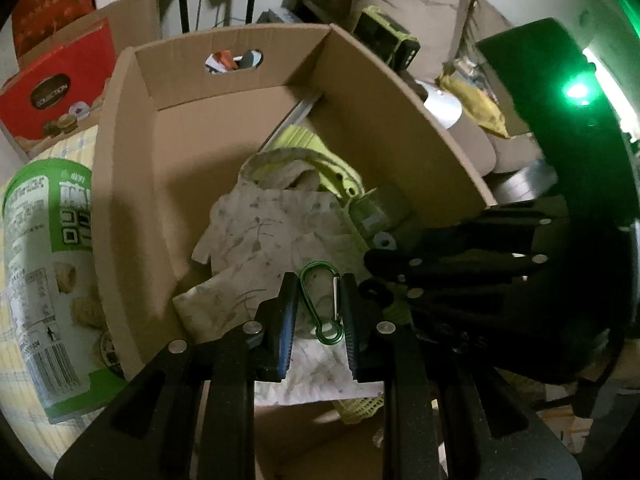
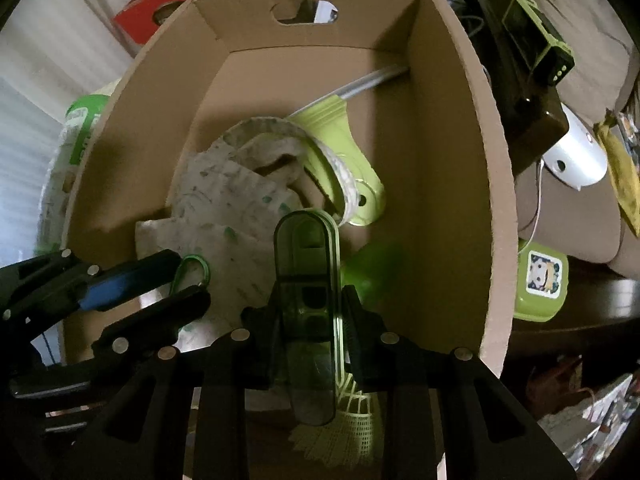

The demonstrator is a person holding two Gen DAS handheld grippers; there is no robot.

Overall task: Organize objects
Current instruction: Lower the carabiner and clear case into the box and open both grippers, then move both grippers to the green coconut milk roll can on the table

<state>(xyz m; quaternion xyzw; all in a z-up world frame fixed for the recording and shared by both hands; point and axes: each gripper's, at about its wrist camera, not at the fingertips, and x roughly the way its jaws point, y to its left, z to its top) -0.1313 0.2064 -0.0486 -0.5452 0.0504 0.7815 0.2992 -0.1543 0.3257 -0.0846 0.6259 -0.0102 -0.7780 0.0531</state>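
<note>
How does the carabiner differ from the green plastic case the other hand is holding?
The carabiner is a thin, open wire loop, bright green; the plastic case is bulkier, solid-walled and a darker translucent green. Both are elongated, and each is pinched in a hand-held gripper over the cardboard box.

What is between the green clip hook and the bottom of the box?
A crumpled patterned cloth. In the left wrist view, the green carabiner held by the left gripper hangs over that cloth, which covers the cardboard box floor beneath it.

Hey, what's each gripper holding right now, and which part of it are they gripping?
The left gripper pinches a green carabiner by its long sides. The right gripper clamps a dark green translucent case across its middle, over the cardboard box.
</note>
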